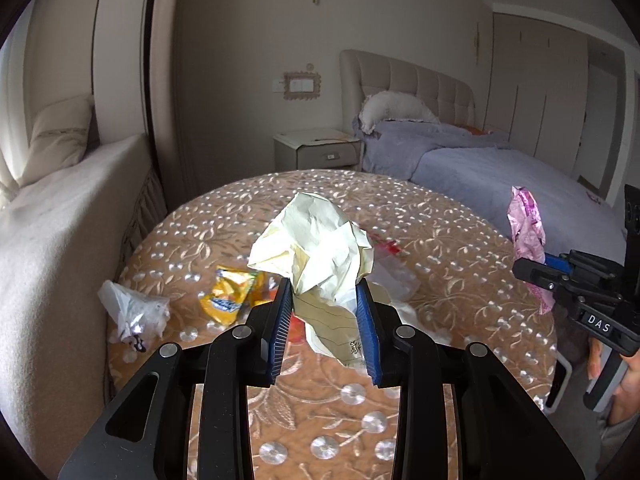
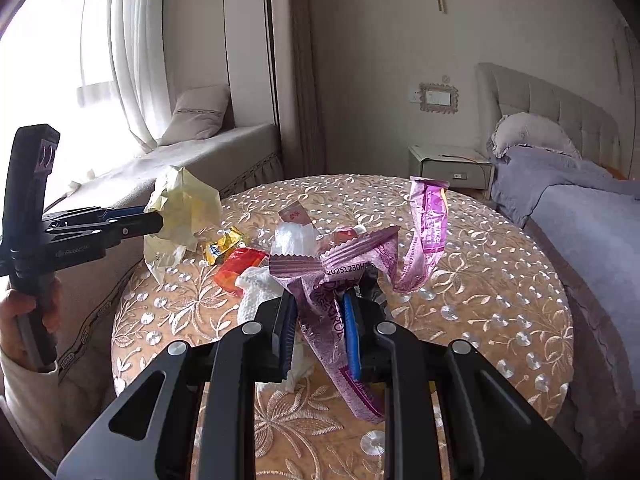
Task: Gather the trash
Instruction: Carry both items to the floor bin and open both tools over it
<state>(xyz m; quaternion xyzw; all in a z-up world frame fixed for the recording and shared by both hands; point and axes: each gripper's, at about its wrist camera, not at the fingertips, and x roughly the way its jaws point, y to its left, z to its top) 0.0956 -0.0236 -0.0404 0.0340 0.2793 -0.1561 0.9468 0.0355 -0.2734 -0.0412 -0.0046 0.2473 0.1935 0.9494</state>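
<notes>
My left gripper is shut on a crumpled pale yellow paper, held above the round table; from the right wrist view the same paper hangs at the left in that gripper. My right gripper is shut on a torn purple wrapper, also lifted off the table. In the left wrist view the purple wrapper shows at the right edge. On the table lie a yellow snack packet, a clear plastic bag, a red wrapper and white tissue.
The table wears an orange embroidered cloth. A window seat stands to the left, a bed with a lilac cover to the right, and a nightstand behind. A person's hand grips the left handle.
</notes>
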